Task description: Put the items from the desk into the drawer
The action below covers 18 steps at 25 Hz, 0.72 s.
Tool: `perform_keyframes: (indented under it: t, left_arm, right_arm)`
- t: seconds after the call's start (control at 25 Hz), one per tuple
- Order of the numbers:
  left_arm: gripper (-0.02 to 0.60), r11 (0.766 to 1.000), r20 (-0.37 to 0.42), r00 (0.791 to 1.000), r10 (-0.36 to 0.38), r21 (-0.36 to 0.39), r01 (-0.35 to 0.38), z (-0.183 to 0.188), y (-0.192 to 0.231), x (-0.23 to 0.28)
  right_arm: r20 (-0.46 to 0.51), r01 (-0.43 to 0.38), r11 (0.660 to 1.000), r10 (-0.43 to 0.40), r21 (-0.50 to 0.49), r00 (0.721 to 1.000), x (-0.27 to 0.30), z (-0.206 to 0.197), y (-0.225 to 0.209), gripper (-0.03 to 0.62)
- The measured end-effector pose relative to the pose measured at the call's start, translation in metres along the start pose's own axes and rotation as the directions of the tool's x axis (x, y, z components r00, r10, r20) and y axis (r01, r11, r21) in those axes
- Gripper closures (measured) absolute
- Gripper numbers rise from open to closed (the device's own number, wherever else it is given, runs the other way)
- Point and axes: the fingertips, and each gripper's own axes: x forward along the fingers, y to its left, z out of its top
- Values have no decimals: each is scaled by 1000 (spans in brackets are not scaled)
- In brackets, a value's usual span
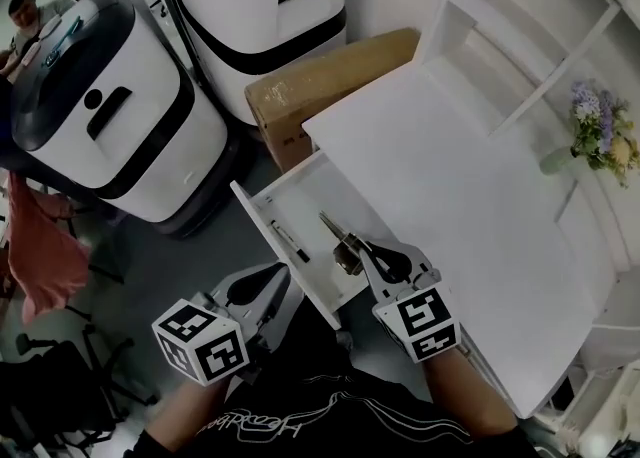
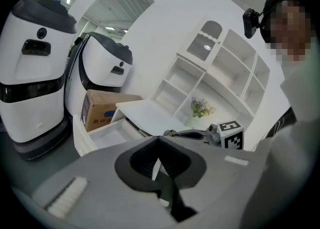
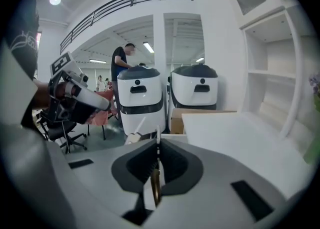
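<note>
l gripper (image 1: pixel 280 276) at 7 o'clock, jaws pressed together on nothing, sits just off the drawer (image 1: pixel 315 186) front, while r gripper (image 1: pixel 362 246) pinches a thin metal item (image 1: pixel 335 231), long axis 11-to-5, over the open drawer, so r's nearer.

The white bench (image 1: pixel 430 176) carries a white shelf unit (image 1: pixel 520 36) along its far side, with a small vase of flowers (image 1: pixel 598 141) standing just beside those shelves. Its drawer (image 1: pixel 310 191) is pulled out, a slim dark thing (image 1: pixel 289 240) lying by the front wall.
</note>
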Motion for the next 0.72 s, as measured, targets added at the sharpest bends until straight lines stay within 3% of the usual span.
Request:
perform_keyframes:
  t: [0.44, 0.72]
  left_arm:
    - [573, 991, -44, 997, 63, -117, -68, -25, 60, 0]
    - [574, 984, -59, 994, 94, -148, -102, -25, 91, 4]
  right_arm:
    - [-178, -26, 985, -5, -171, 984, 112, -62, 3, 583]
    - [-274, -41, 987, -3, -155, 962, 171, -99, -3, 582]
